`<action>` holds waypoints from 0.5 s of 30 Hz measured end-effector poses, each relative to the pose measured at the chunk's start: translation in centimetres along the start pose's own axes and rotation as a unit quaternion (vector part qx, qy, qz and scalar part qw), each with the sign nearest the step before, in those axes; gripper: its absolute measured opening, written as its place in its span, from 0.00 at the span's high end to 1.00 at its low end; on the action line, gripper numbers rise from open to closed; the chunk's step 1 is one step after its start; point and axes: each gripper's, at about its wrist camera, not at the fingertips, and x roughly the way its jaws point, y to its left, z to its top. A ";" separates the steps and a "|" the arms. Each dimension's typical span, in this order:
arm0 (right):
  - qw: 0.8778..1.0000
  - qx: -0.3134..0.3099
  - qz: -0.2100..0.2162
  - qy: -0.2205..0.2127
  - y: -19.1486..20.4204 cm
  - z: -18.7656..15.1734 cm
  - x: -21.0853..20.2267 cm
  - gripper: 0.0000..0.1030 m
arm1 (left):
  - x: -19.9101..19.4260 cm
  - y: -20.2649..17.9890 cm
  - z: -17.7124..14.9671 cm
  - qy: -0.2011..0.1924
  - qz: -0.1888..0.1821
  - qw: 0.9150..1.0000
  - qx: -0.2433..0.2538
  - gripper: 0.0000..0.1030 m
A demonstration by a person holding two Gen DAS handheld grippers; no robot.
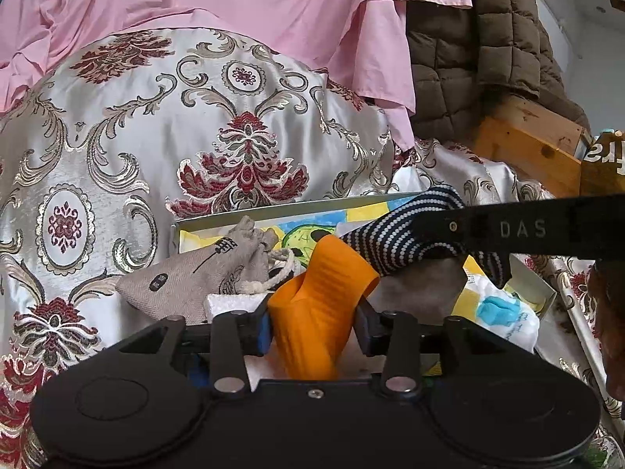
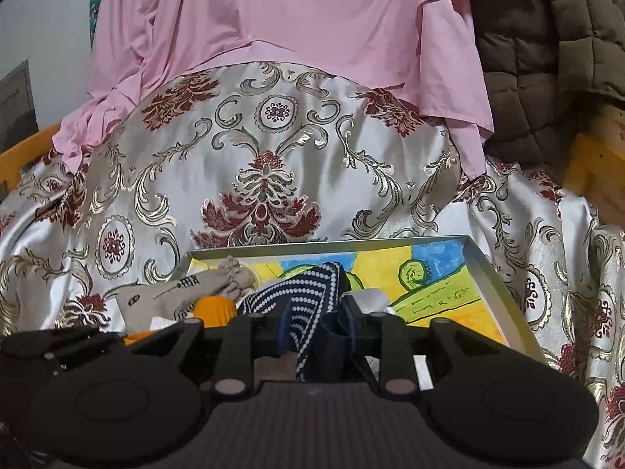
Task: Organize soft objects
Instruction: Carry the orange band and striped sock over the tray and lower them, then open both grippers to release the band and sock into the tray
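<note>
My left gripper (image 1: 314,326) is shut on an orange ribbed soft piece (image 1: 320,301), held over a shallow tray (image 1: 273,211) with a colourful painted bottom. My right gripper (image 2: 312,332) is shut on a navy sock with white dots (image 2: 312,297); the sock also shows in the left wrist view (image 1: 394,242), with the right gripper's black body (image 1: 523,230) coming in from the right. A grey drawstring pouch (image 1: 195,277) lies over the tray's left edge; it also shows in the right wrist view (image 2: 175,293). The orange piece peeks out left of the sock (image 2: 215,308).
The tray (image 2: 492,285) rests on a silver and red brocade cloth (image 1: 156,136) over a bulging cushion. A pink sheet (image 1: 273,8) and a brown quilted jacket (image 1: 488,58) hang behind. A wooden frame (image 1: 527,144) is at right. White and blue foam (image 1: 504,312) lies in the tray.
</note>
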 end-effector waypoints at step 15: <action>1.000 -0.003 -0.012 0.006 -0.8 -1.8 -0.4 0.40 | -1.0 0.3 -1.0 0.016 0.023 1.000 -0.002 0.39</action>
